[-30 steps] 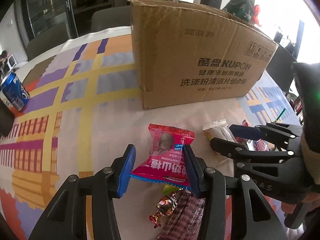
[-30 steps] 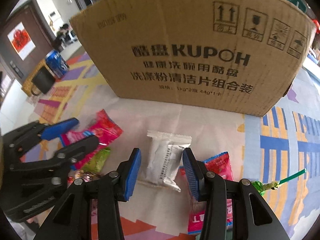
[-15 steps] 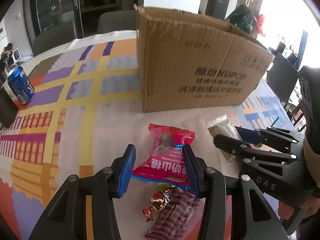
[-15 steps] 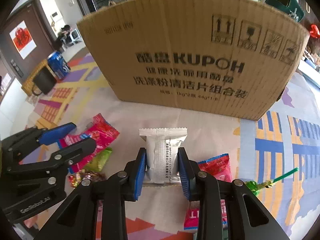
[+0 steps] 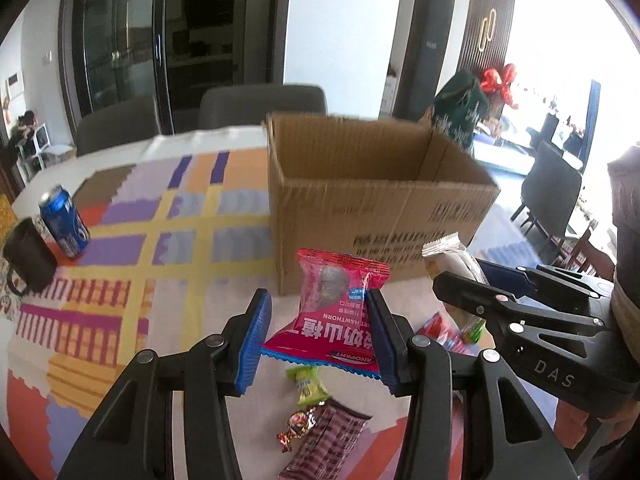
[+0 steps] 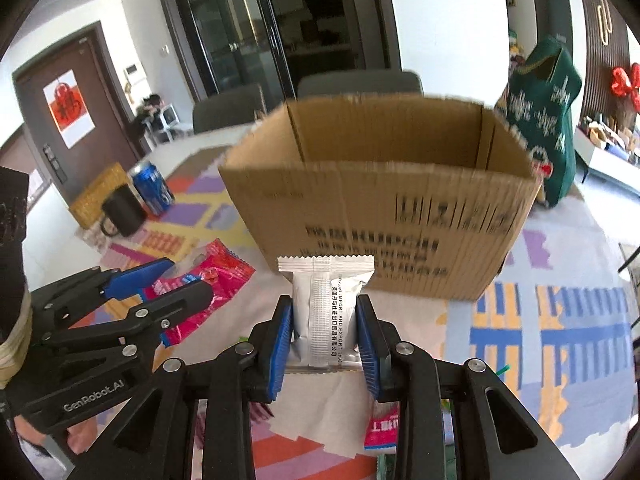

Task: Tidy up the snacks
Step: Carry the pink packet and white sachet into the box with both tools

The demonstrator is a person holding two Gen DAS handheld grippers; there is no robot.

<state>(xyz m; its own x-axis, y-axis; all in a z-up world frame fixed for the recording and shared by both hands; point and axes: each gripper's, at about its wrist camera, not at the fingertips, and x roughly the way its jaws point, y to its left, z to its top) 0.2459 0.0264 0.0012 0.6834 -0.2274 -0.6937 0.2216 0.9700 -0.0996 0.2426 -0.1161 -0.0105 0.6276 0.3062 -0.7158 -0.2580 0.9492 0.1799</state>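
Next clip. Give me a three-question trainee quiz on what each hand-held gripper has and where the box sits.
1. Which packet does the left hand-held gripper hold?
2. True or false: the cardboard box is open at the top.
3. The right hand-held gripper is clamped on: A) blue can B) silver packet C) black mug

Key: 1. the red hawthorn packet; 2. true; 3. B
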